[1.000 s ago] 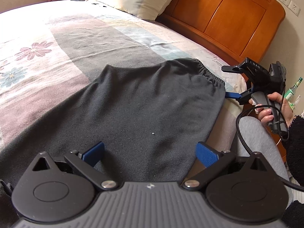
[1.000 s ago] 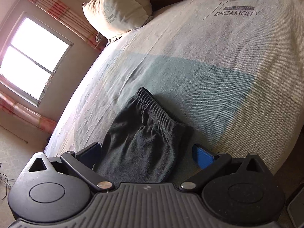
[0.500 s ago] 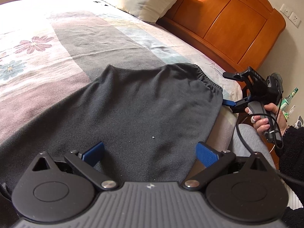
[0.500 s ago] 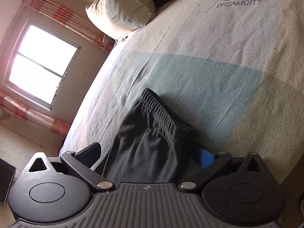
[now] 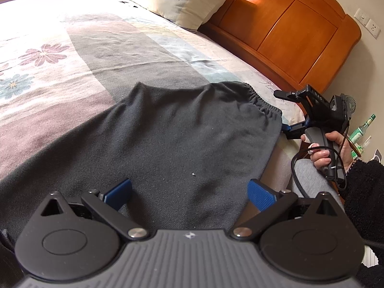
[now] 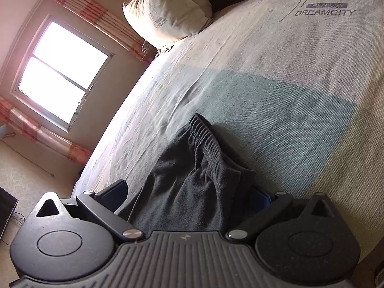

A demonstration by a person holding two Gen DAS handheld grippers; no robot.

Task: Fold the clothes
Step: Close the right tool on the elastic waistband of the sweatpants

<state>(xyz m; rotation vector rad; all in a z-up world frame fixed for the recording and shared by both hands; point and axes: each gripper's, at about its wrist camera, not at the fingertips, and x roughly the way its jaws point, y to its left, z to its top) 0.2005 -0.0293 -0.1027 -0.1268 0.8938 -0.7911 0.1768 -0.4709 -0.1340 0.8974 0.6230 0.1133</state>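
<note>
Dark grey fleece trousers (image 5: 182,139) lie spread on the bed (image 5: 100,55), with the elastic waistband (image 6: 206,136) near the bed's edge, on the side of the wooden headboard (image 5: 283,31). The left gripper (image 5: 189,192) hovers over the cloth with its blue fingers (image 5: 260,194) wide apart and holds nothing. The right gripper (image 6: 192,192) is at the waistband corner. Its jaws stand apart on both sides of the fabric, one finger under the cloth; they do not pinch it. A pillow (image 5: 177,0) rests near the headboard, and a window (image 6: 60,72) is beyond the bed.
</note>
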